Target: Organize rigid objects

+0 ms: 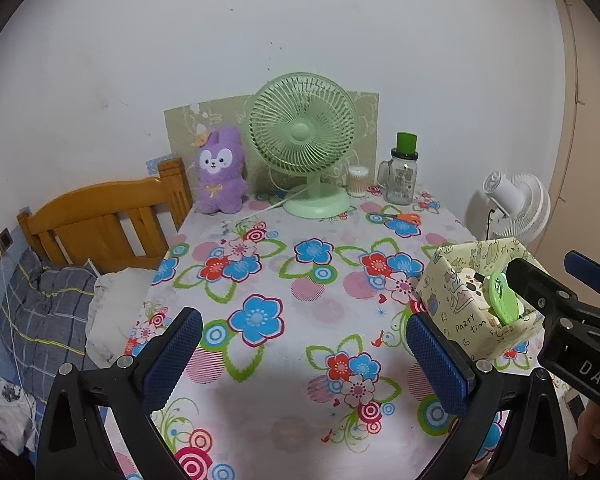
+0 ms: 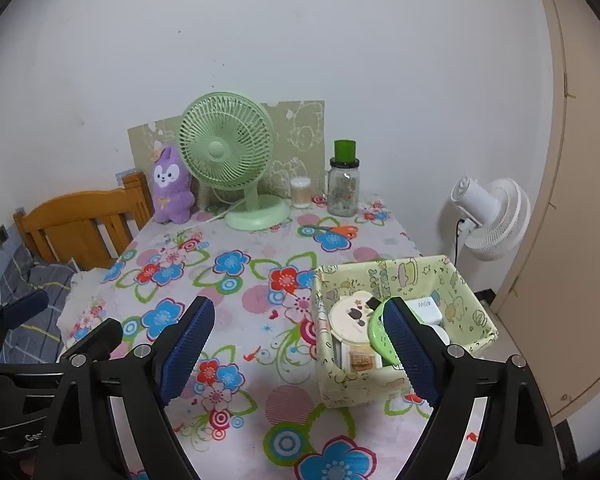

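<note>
While open, box (image 2: 400, 384) beside right gripper (image 2: 300, 348)

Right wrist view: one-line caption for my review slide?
Open right tool empty above floral tablecloth, beside the filled storage box.

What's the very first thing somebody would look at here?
Probably the green fan standing at the back of the flowery tablecloth, with the purple plush toy just left of it. Next, the yellow cartoon box full of things at the table's right edge.
</note>
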`<action>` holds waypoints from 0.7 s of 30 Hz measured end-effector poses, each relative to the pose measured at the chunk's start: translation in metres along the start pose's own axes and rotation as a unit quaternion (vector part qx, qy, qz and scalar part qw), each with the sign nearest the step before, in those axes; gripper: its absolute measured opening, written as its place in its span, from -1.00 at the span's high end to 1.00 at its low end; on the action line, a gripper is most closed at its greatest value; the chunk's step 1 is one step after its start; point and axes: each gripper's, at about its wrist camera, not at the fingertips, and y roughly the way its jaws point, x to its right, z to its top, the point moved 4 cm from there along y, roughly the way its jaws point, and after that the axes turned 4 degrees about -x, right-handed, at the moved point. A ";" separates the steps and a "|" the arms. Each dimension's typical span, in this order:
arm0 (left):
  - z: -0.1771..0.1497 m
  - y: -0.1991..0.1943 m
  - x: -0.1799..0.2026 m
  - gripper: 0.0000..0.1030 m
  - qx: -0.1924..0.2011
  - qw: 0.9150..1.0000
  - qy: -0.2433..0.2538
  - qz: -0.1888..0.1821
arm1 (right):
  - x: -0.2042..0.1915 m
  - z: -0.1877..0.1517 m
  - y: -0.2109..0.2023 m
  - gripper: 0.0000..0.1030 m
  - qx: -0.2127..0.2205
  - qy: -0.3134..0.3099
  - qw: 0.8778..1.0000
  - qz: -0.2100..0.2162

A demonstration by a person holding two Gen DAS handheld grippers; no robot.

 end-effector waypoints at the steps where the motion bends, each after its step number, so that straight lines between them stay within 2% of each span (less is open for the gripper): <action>1: 0.000 -0.002 -0.002 -0.99 0.002 1.000 -0.001 0.001 | -0.001 0.000 -0.002 -0.72 0.002 -0.002 1.000 -0.002; 7: -0.001 -0.014 -0.010 -0.99 0.013 1.000 -0.005 0.008 | -0.007 -0.002 -0.008 -0.74 0.008 -0.008 1.000 -0.002; 21: -0.003 -0.022 -0.008 -0.99 0.023 1.000 0.003 -0.011 | -0.012 -0.012 -0.017 -0.76 0.013 -0.003 1.000 -0.010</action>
